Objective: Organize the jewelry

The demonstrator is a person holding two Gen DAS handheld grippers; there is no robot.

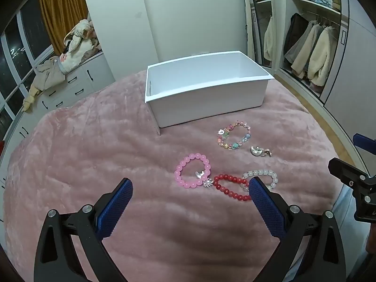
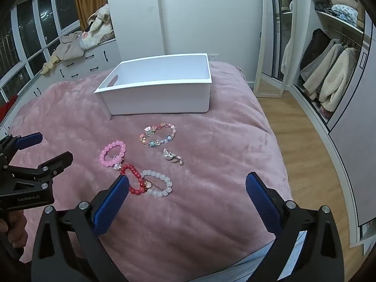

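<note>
Jewelry lies on a pink blanket (image 1: 94,155) in front of an empty white bin (image 1: 206,94) (image 2: 159,87). A pink bead bracelet (image 1: 192,174) (image 2: 112,156) touches a red bead bracelet (image 1: 231,186) (image 2: 132,178), which overlaps a white bead bracelet (image 1: 264,177) (image 2: 157,183). Farther back lie a multicoloured charm bracelet (image 1: 233,135) (image 2: 158,134) and silver earrings (image 1: 259,151) (image 2: 172,156). My left gripper (image 1: 190,188) (image 2: 50,149) hangs open just short of the pink and red bracelets. My right gripper (image 2: 188,185) (image 1: 347,155) is open above the white bracelet, holding nothing.
The bed's right edge drops to a wooden floor (image 2: 303,141). An open wardrobe with hanging coats (image 2: 329,80) stands at the right. White drawers piled with clothes (image 1: 68,70) run under the windows at the left. A mirror (image 2: 275,47) leans beyond the bed.
</note>
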